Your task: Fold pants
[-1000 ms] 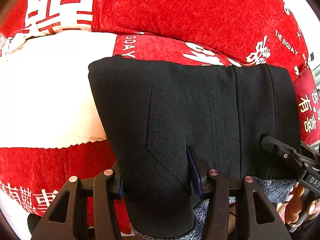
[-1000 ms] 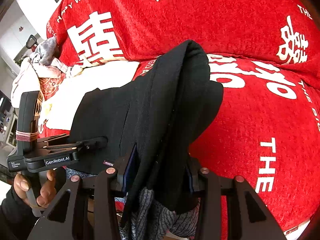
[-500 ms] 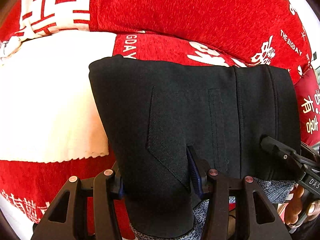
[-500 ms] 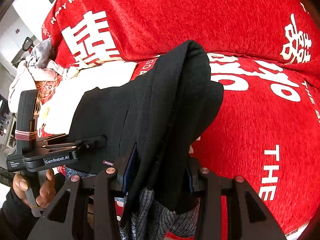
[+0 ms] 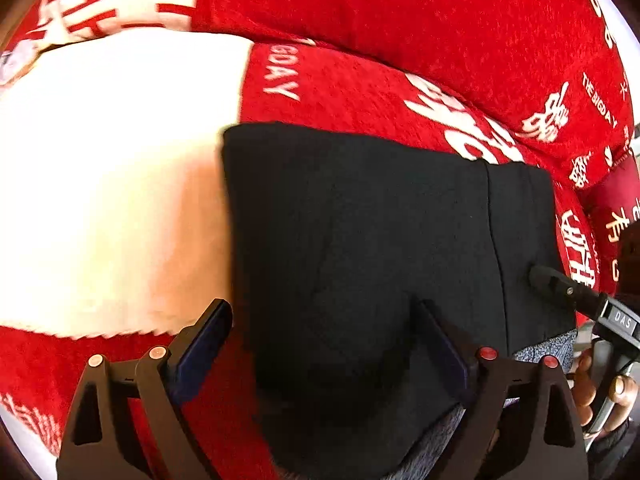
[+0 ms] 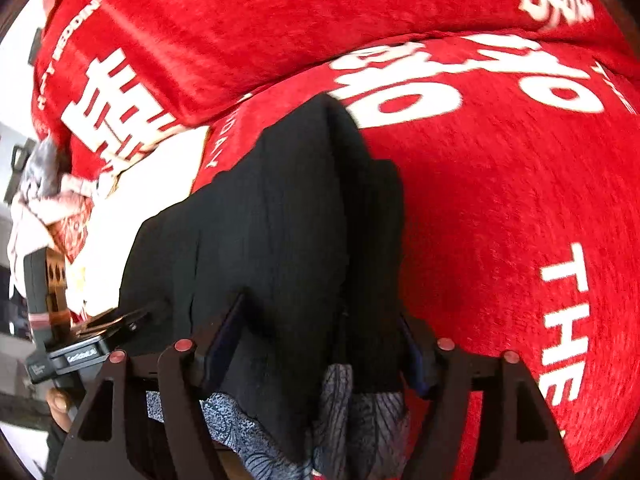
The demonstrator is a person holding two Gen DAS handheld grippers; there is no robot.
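A red cover (image 5: 400, 12) with white lettering drapes the whole couch, seat and backrest alike, and everything else here sits against it. On the seat, beside the pants, lies a white patch (image 5: 104, 184) of the cover or a cloth; which one cannot be told. The pants (image 5: 360, 240), black and already folded into a thick rectangular stack, lie flat on the seat with the patch along one side and bare red cover along the other and behind. A grey patterned lining (image 6: 352, 408) shows at the stack's near edge. At the far end of the seat, well away from the pants, a heap of pale and grey cloth (image 6: 44, 184) is bunched against the backrest. The left gripper (image 5: 324, 344) points steeply down at the near edge of the pants; its jaws are opening and stand wide, one finger over the red cover beside the stack and the other over the black fabric, neither pressing on it. The right gripper (image 6: 320, 344) also tilts steeply down at the same near edge, a hand (image 5: 600, 396) wrapped round its grip; its jaws are opening too, with a raised ridge of the pants between them, the pads standing clear of the cloth.
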